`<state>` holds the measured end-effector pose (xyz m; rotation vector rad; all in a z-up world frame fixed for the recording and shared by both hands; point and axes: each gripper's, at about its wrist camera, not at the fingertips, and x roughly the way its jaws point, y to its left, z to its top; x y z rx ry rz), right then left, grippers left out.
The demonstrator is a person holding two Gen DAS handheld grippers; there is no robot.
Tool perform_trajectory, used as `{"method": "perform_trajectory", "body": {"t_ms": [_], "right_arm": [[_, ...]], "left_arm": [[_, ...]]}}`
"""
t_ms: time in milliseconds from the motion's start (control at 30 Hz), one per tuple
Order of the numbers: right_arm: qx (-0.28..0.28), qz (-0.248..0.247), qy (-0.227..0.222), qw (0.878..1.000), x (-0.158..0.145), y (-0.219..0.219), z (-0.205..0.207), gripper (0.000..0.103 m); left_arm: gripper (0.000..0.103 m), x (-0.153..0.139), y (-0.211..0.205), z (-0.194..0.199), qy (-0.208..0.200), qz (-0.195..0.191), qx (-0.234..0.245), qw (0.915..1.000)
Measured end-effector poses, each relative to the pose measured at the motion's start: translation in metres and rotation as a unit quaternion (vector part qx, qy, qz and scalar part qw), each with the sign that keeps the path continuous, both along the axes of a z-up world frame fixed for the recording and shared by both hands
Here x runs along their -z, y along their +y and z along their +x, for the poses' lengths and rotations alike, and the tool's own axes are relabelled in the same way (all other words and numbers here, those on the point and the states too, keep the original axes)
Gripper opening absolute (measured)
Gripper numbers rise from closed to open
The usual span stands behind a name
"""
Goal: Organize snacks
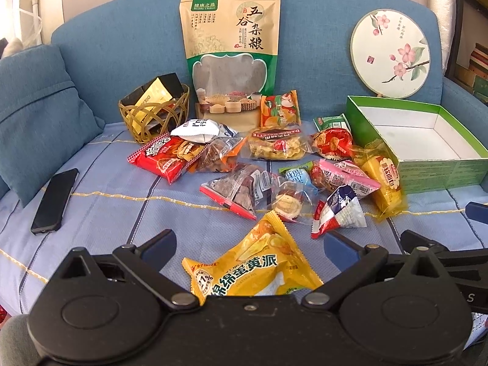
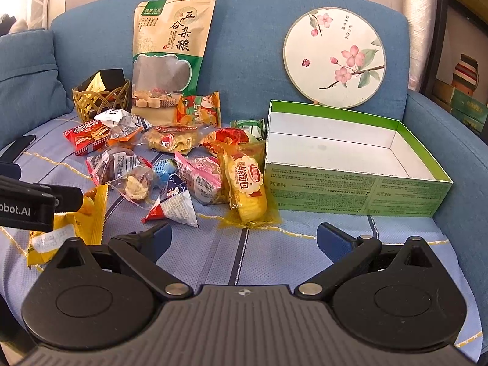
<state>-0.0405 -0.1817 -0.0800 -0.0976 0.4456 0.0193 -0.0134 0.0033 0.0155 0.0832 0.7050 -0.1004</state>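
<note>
Several wrapped snacks lie in a heap on the blue sofa seat. A yellow egg-yolk pie packet (image 1: pixel 253 265) lies between the wide-apart fingers of my left gripper (image 1: pixel 248 247), which is open and not clamped on it. The same packet (image 2: pixel 73 228) shows at the left of the right wrist view. My right gripper (image 2: pixel 242 239) is open over bare seat cloth, just short of a yellow soft-bread packet (image 2: pixel 248 187). An open green box (image 2: pixel 350 158) with a white inside stands to the right, with nothing in it; in the left wrist view the box (image 1: pixel 427 140) is at far right.
A large grain pouch (image 1: pixel 231 55) and a round painted fan (image 1: pixel 390 55) lean on the sofa back. A woven basket (image 1: pixel 152 113) holding small packets sits at the left. A black phone (image 1: pixel 55 201) lies near a blue cushion (image 1: pixel 39 113).
</note>
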Motion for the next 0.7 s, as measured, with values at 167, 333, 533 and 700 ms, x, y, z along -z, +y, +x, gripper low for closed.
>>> {"method": "perform_trajectory", "body": {"t_ms": [167,333,533,700], "right_arm": [[0.000,-0.001,-0.002,1.000,0.000,-0.001,-0.001,0.103],[-0.003,-0.002,0.002,1.000,0.001,-0.001,0.000,0.103],[-0.004,-0.007,0.004,1.000,0.005,0.001,0.002,0.103],[-0.009,-0.002,-0.015,1.000,0.009,-0.001,0.000,0.103]], "left_arm": [[0.103,0.001,-0.001,-0.001,0.000,0.000,0.001,1.0000],[0.103,0.002,-0.001,0.000,0.002,0.000,0.000,1.0000],[0.103,0.006,-0.001,0.001,0.007,0.001,0.000,1.0000],[0.103,0.011,0.006,0.001,0.010,-0.003,0.008,0.9999]]}}
